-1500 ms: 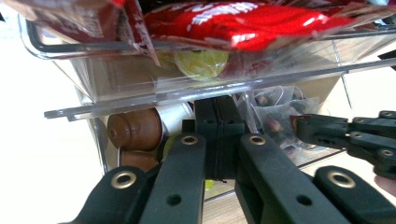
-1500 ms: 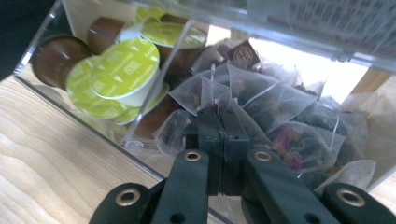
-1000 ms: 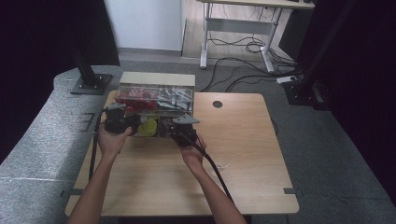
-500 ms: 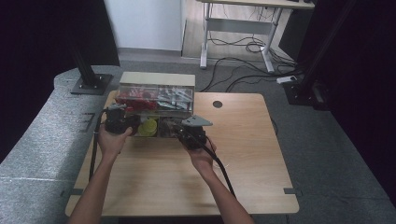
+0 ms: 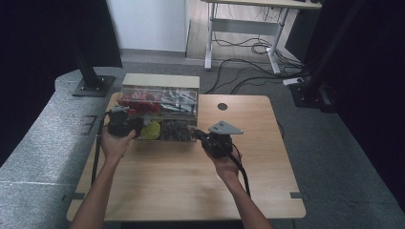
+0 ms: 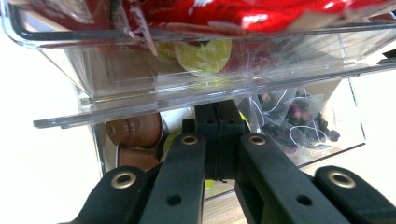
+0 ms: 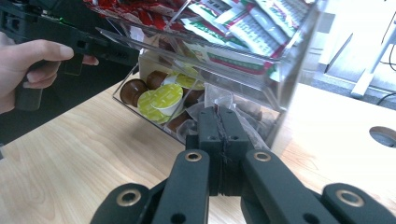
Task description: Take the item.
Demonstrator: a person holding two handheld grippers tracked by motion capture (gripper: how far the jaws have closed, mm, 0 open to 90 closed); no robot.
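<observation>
A clear two-tier organiser box (image 5: pixel 160 102) stands at the back left of the wooden table (image 5: pixel 181 181). Its upper tier holds red packets (image 6: pixel 261 14) and green-and-white sachets (image 7: pixel 252 32). The lower tier holds yellow-lidded capsules (image 7: pixel 161 100), brown capsules (image 6: pixel 135 130) and mesh tea bags (image 6: pixel 294 121). My left gripper (image 5: pixel 137 126) (image 6: pixel 217 114) is shut, its tips at the front left of the lower tier. My right gripper (image 5: pixel 197 134) (image 7: pixel 219 119) is shut too, with nothing visible between the jaws, just off the box's right front corner.
A round cable hole (image 5: pixel 222 106) sits in the table right of the box. Behind the table are a black stand base (image 5: pixel 93 86), a desk frame (image 5: pixel 239 28) and floor cables (image 5: pixel 248 64). The person's other hand and gripper (image 7: pixel 42 51) show at the upper left of the right gripper view.
My right gripper has drawn back to the right, away from the box front. The left gripper has stayed at the lower tier.
</observation>
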